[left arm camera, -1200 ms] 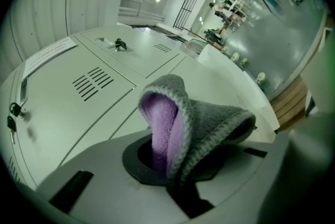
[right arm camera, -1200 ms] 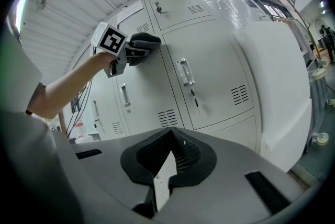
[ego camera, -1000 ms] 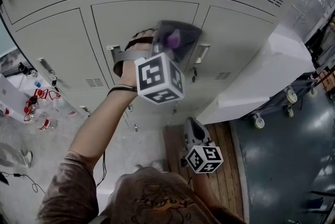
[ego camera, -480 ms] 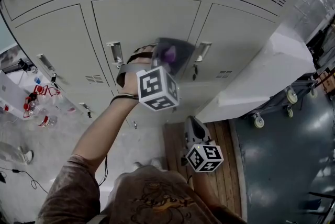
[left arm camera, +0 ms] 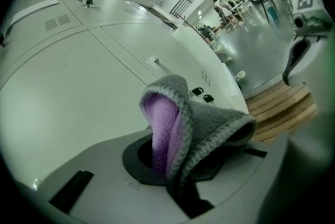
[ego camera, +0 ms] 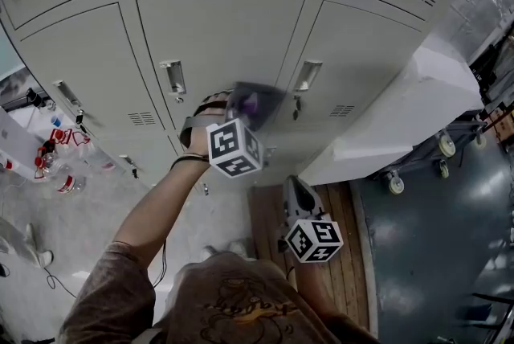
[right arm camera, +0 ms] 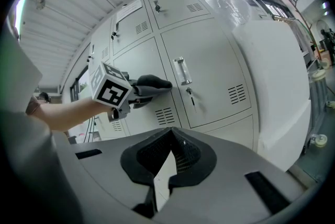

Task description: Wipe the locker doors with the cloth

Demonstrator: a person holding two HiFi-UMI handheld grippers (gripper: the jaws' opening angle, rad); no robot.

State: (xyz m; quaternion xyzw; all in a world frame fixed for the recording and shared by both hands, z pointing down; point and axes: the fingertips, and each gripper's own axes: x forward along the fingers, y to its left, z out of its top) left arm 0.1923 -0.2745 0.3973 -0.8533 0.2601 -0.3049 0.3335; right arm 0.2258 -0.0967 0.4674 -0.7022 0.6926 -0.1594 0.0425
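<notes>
Head view: left gripper, pinching the cloth, seems mid-wipe low on a door; right gripper hangs closed, empty; next, an unwiped patch.

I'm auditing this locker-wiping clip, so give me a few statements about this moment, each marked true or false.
1. The left gripper is shut on a grey cloth with a purple inner side. True.
2. The right gripper holds a second cloth. False: its jaws are together with nothing between them.
3. The cloth is up at the top row of lockers. False: it is low on the middle door, between two handles.
4. Every locker door in view is closed. True.
5. The right gripper is lifted to the doors. False: it hangs low over wooden boards.
</notes>
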